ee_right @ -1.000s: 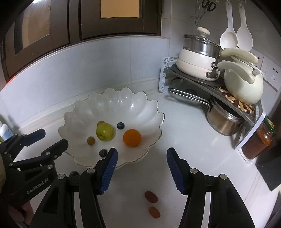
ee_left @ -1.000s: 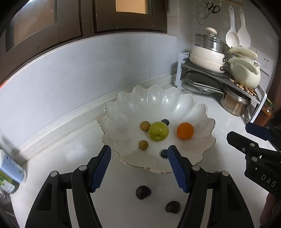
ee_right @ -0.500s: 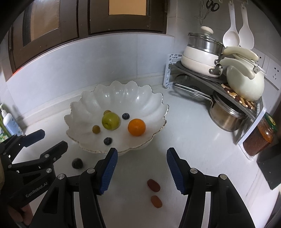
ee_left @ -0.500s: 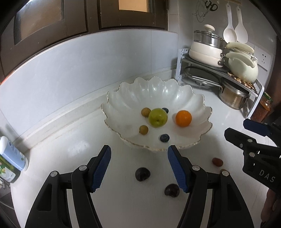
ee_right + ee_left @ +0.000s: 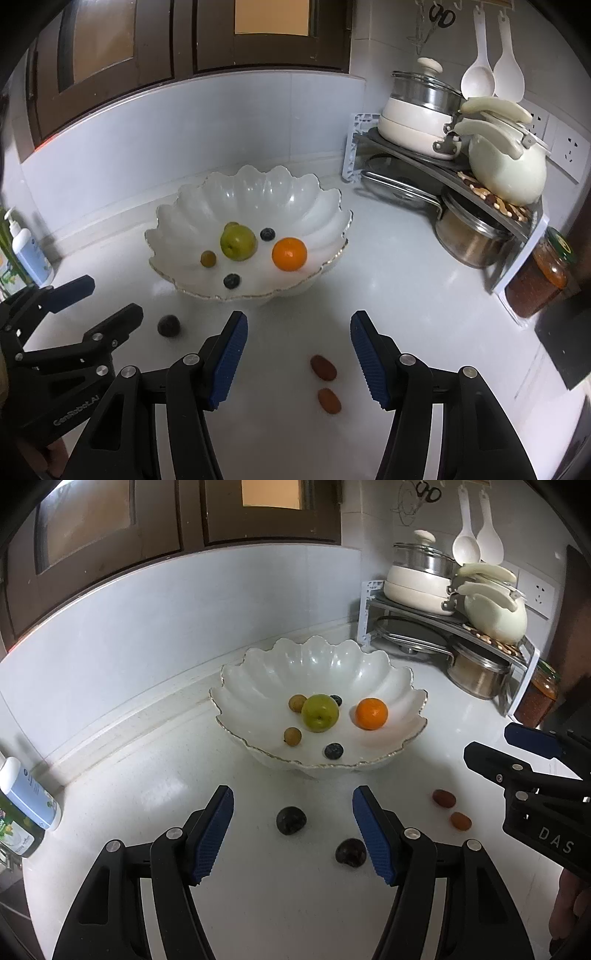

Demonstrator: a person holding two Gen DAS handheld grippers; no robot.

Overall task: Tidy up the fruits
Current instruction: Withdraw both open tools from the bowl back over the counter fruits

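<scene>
A white scalloped bowl (image 5: 258, 672) (image 5: 207, 199) stands on the white counter. It holds a green apple (image 5: 320, 713) (image 5: 238, 243), an orange (image 5: 371, 713) (image 5: 289, 254), two small brown-yellow fruits (image 5: 292, 736) and two blueberries (image 5: 333, 751). On the counter in front lie two dark round fruits (image 5: 291, 820) (image 5: 351, 852) and two reddish-brown dates (image 5: 323, 367) (image 5: 329, 400). My left gripper (image 5: 292, 834) is open, above the dark fruits. My right gripper (image 5: 297, 358) is open, with the dates below the gap between its fingers.
A metal corner rack (image 5: 424, 162) at the back right carries pots, a pale kettle and nuts. A jar (image 5: 539, 284) stands beside it. Bottles (image 5: 26, 812) stand at the left edge. A tiled wall runs behind the bowl.
Both grippers have drawn back from the bowl, so it looks smaller and farther. The dark fruits and the dates have come further into view. Neither gripper's jaws have moved.
</scene>
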